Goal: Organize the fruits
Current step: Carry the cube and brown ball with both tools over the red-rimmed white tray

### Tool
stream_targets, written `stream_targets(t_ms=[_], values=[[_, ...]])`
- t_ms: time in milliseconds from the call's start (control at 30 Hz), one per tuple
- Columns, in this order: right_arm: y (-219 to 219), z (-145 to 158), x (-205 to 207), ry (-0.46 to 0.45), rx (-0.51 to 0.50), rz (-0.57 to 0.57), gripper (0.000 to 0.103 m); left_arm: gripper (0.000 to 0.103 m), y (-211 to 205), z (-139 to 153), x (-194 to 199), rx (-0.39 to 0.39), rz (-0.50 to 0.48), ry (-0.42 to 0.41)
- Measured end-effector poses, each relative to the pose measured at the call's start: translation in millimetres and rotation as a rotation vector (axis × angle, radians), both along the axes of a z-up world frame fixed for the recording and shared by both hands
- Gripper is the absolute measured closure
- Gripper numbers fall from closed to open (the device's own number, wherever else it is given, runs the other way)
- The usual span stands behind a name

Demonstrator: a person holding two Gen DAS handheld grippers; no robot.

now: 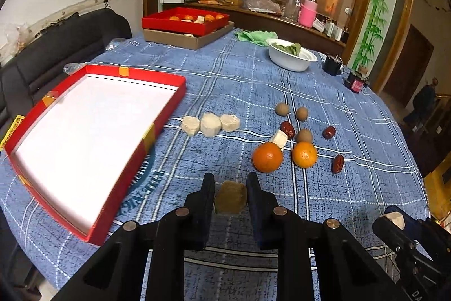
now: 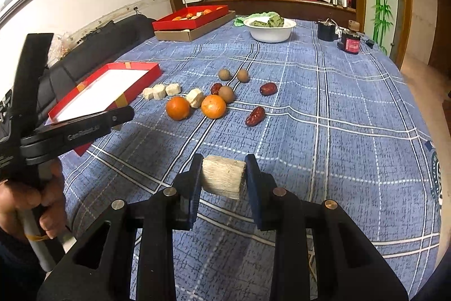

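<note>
Left gripper: fingers clamped on a small brown fruit, held above the blue plaid tablecloth at the 6 o'clock edge of the left wrist view.
Right gripper: fingers clamped on a pale fibrous chunk, lifted off the cloth – it also shows at 4 o'clock in the left wrist view.
Empty box: the red box with white floor lies open at 9 o'clock from the left gripper, nothing in it.
Loose fruit: two oranges sit side by side at 1 o'clock from the left gripper, a white chunk touching the left one from behind.
Red dates: three red dates are scattered around the oranges – one behind, one farther right, one just right of the right orange.
Brown fruits: three round brown fruits lie beyond the oranges, near the dates.
Pale pieces: a row of three pale chunks, touching one another, lies just beside the empty box's near right corner.
Far table: a second red box holding oranges and pale pieces rests on a cardboard tray at 12 o'clock; a white bowl with green leaves stands at 1 o'clock.
Person: a hand grips the left gripper's handle at 8 o'clock in the right wrist view.
</note>
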State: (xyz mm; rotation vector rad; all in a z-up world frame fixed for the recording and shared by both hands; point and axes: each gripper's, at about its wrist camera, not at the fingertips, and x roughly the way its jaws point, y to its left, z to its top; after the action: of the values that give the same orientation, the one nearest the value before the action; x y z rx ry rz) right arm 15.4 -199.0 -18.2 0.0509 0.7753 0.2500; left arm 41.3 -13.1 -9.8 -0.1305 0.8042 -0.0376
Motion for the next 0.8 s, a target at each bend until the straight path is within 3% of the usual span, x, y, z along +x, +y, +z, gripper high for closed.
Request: stream_targets(t_ms=[433, 800], values=[[29.7, 22.2, 10.9, -0.062, 0.006, 0.105, 0.075, 0.081, 67.9, 24.6, -14.3, 0.022, 0.185, -0.062], [106.8, 53.7, 47.6, -0.125, 0.104, 0.266, 0.074, 0.081, 140.6, 19.5, -6.1, 0.060, 0.364, -0.025]])
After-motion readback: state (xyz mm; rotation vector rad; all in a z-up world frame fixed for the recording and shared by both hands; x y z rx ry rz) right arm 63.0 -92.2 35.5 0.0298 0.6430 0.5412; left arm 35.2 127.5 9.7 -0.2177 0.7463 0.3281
